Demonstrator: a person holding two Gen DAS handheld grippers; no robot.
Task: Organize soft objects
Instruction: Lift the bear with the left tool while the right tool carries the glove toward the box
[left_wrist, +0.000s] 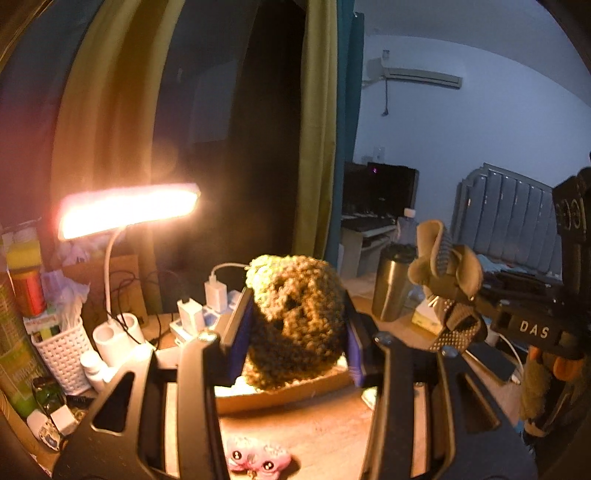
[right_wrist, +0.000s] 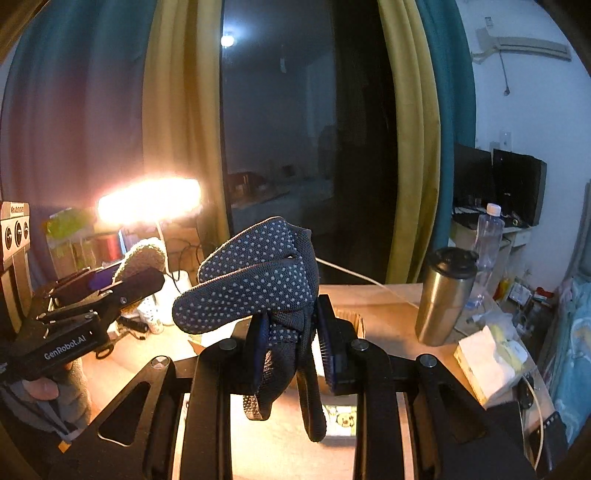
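Note:
My left gripper (left_wrist: 295, 328) is shut on a fuzzy olive-brown soft item (left_wrist: 295, 314) and holds it above a shallow cardboard box (left_wrist: 280, 391) on the wooden desk. My right gripper (right_wrist: 291, 332) is shut on a dark dotted grip glove (right_wrist: 255, 280), held up over the desk. The right gripper with the glove (left_wrist: 448, 266) also shows in the left wrist view at right. The left gripper with the fuzzy item (right_wrist: 142, 258) shows in the right wrist view at left. A pink soft toy (left_wrist: 258, 458) lies on the desk below the left gripper.
A lit desk lamp (left_wrist: 129, 210) stands at back left beside a white basket (left_wrist: 62, 350), chargers (left_wrist: 216, 295) and cables. A steel tumbler (right_wrist: 443, 295), a water bottle (right_wrist: 487, 240) and a tissue pack (right_wrist: 487, 362) stand at right. Curtains and a dark window are behind.

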